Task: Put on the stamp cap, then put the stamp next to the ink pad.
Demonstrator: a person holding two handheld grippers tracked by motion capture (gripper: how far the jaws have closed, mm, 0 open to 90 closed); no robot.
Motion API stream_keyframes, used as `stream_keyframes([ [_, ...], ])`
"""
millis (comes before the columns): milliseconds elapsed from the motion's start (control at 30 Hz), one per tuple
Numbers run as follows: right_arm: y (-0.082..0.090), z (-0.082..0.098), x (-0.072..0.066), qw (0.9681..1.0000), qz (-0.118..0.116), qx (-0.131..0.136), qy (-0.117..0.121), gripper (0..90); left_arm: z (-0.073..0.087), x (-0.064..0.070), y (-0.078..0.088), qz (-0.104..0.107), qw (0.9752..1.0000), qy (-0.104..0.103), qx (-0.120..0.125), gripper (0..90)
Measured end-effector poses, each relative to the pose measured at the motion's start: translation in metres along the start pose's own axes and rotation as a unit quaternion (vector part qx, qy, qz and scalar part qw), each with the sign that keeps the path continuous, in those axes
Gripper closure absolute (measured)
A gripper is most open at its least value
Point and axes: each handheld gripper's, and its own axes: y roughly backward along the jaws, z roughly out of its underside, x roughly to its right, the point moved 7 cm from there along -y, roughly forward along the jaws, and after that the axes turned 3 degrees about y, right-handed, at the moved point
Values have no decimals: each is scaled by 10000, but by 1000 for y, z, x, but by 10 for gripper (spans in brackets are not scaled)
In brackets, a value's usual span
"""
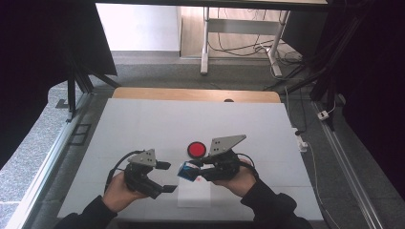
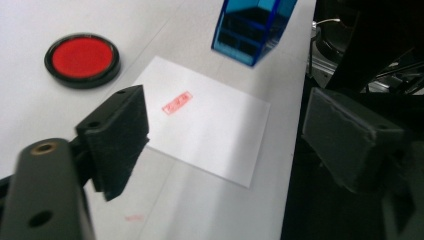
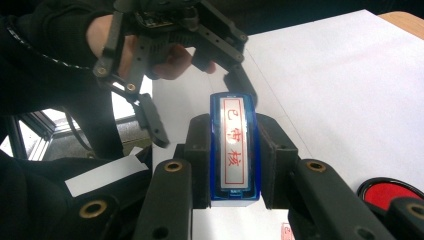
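Nearest item, near edge of the white table (image 1: pixel 143 119): one sheet of white paper (image 1: pixel 193 193), lying flat, bearing a small red stamped mark (image 2: pixel 177 102) at about its middle. Left gripper (image 1: pixel 165 176), held in the person's left hand (image 1: pixel 117 193) to the left of the sheet and just above the table: jaws spread wide, nothing between them, pads clear of the paper. Right gripper (image 3: pixel 232 150), held in the right hand (image 1: pixel 236 183) just right of the sheet's far edge: jaws clamped on the two long sides of a blue rectangular stamp (image 3: pixel 233 150), which is held off the table above the sheet's far edge, tilted, its face with red characters in a red frame turned towards the left gripper. Red ink pad (image 1: pixel 196 150), round, in a black rim, uncovered: resting on the table just beyond the stamp, near the middle of the table, apart from the paper.
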Motion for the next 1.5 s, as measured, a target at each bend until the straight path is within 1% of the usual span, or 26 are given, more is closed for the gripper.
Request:
stream_keyframes([
  [67,0,0,0,10000,26,-12,10,706,4,0,3,-62,9999,83,-7,149],
  [100,0,0,0,10000,36,-30,20,706,5,1,4,-68,9999,158,15,138],
  [200,0,0,0,10000,73,-38,12,706,10,3,11,-97,9996,252,60,128],
  [300,0,1,1,9999,110,-56,13,705,15,4,18,-165,9995,263,97,119],
  [433,0,2,2,9998,159,-85,6,704,23,4,25,-233,9986,451,155,108],
  [567,0,2,3,9997,212,-117,-2,704,29,4,31,-335,9975,591,205,92],
  [900,0,5,5,9994,287,-195,-45,704,46,4,44,-621,9946,789,277,45],
  [1067,0,6,6,9992,326,-218,-34,705,52,5,49,-695,9935,856,297,35],
  [1233,2,8,9,9990,378,-236,-71,704,57,4,53,-831,9919,916,303,16],
  [1500,3,10,12,9980,529,-328,-57,704,65,2,59,-950,9896,1027,347,0],
])
